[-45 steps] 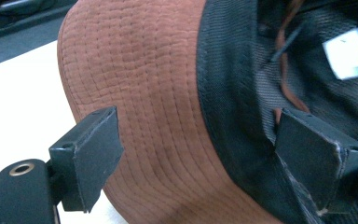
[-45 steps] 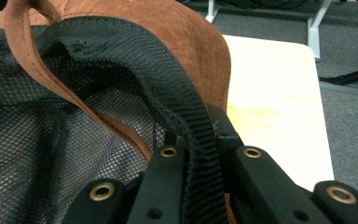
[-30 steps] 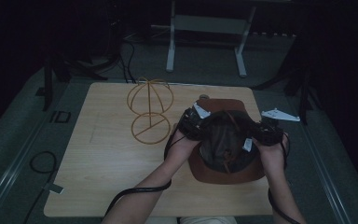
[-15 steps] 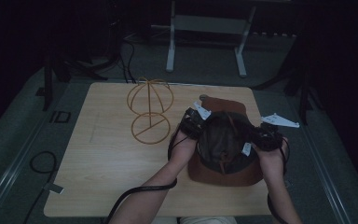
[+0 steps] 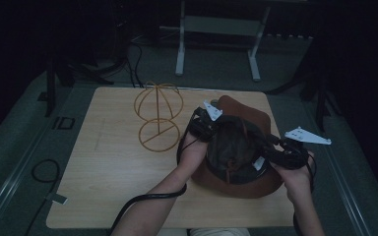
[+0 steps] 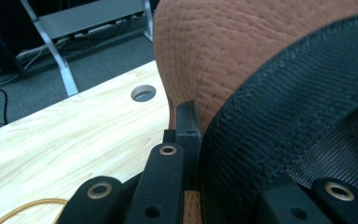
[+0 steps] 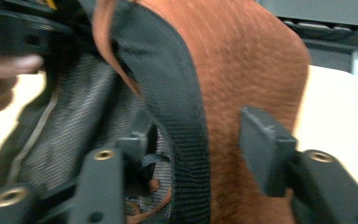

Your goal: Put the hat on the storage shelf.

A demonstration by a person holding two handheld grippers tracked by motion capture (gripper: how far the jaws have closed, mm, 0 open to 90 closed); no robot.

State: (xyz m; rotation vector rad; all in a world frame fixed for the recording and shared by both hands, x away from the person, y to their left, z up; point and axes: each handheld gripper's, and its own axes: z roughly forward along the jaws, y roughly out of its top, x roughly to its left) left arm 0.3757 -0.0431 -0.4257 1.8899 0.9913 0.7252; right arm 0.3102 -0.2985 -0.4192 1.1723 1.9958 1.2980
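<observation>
Brown hat upturned, mesh-lined.

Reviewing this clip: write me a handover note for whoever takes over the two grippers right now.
Left gripper: shut on the rim of the brown quilted fabric hat, which lies upside down on the light wooden table.
Right gripper: jaws have just been opening; they straddle the hat's opposite rim, pads not pressing.
Gold wire hat stand: bare, left of the hat.
Done: hat gripped on one side.
Left, probably: re-grip on the right, lift, turn over and set the hat on the stand.
</observation>
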